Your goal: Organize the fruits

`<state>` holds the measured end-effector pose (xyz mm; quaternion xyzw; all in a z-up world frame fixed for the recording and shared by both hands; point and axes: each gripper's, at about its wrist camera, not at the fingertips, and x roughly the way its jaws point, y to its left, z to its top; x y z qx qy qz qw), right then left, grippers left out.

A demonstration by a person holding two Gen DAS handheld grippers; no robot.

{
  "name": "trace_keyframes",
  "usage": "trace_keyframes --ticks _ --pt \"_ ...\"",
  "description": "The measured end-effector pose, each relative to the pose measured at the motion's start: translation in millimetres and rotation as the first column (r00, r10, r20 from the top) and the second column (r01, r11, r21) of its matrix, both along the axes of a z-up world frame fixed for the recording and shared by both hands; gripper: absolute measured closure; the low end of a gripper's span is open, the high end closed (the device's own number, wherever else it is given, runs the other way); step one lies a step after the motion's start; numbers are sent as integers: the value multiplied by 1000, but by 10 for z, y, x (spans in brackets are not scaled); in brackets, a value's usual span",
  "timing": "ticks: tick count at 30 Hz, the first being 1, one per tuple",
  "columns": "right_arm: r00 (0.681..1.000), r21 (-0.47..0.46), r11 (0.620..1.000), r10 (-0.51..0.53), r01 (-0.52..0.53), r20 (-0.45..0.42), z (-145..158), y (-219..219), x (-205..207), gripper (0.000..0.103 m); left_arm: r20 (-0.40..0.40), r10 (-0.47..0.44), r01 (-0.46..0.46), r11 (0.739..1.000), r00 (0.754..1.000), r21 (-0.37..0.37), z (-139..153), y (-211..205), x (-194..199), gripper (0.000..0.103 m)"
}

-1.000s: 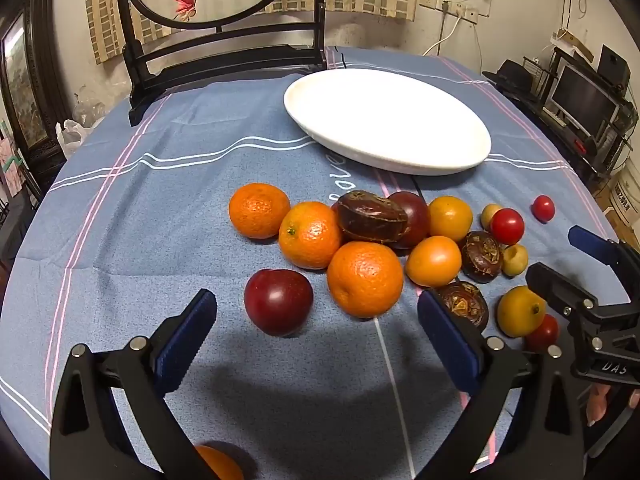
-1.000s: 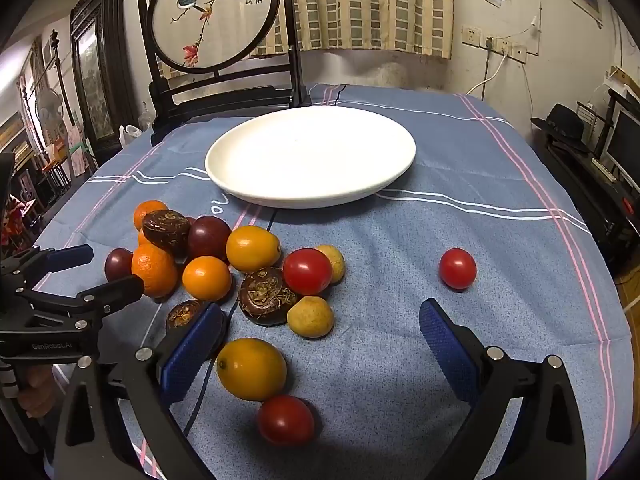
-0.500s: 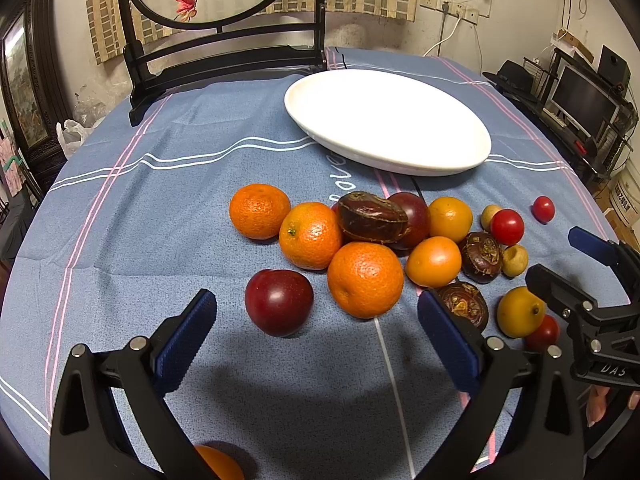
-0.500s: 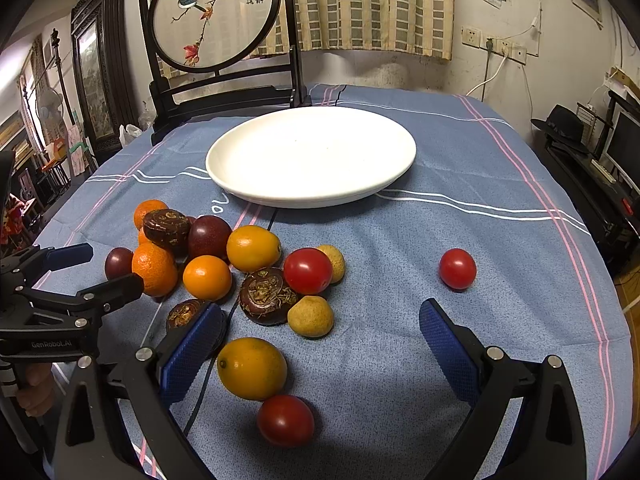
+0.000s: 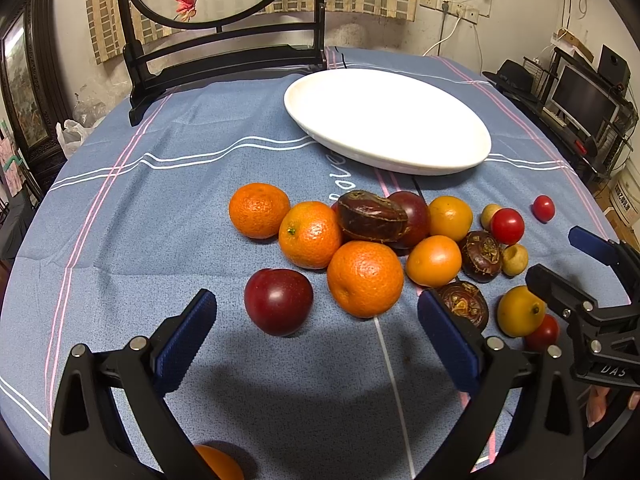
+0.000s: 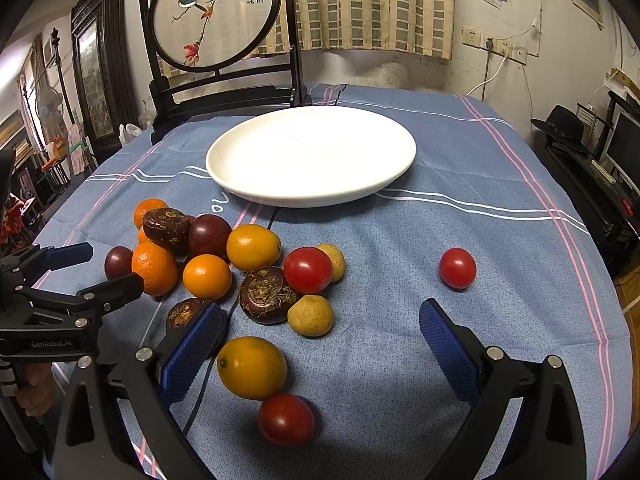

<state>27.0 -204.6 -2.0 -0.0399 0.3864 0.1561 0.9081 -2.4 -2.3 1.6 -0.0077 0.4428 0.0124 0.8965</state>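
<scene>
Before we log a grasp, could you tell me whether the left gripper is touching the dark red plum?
Apart. The left wrist view shows blue cloth between the plum and both open fingers of the left gripper.

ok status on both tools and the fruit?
Left tool open, empty, lined up on the dark red plum. Right tool open, empty, over the cloth. White plate bare, fruit all on the tablecloth. Nothing blocking.
</scene>
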Motion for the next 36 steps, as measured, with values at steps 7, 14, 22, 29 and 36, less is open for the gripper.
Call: trace_keyframes --ticks 7,14,22,29,36 --pt "1000 -1 1000 -1 1 -1 -3 2 1 3 -2 -1 1 1000 1000 -1 -5 30 1 4" --pt "1000 4 1000 -9 9 -19 -50 -23 20 3 -7 4 -4 1000 1000 -8 -27 55 43 4" --pt "999 55 998 -27 29 -35 -88 -87 89 3 5 45 -45 999 999 1 -40 84 29 4" --pt "1000 83 996 -28 27 6 -25 -94 55 3 29 72 -72 997 997 -4 -51 114 12 4" --pt "999 92 995 -33 33 5 -30 -96 80 3 44 87 -87 996 995 -3 -30 114 -23 4"
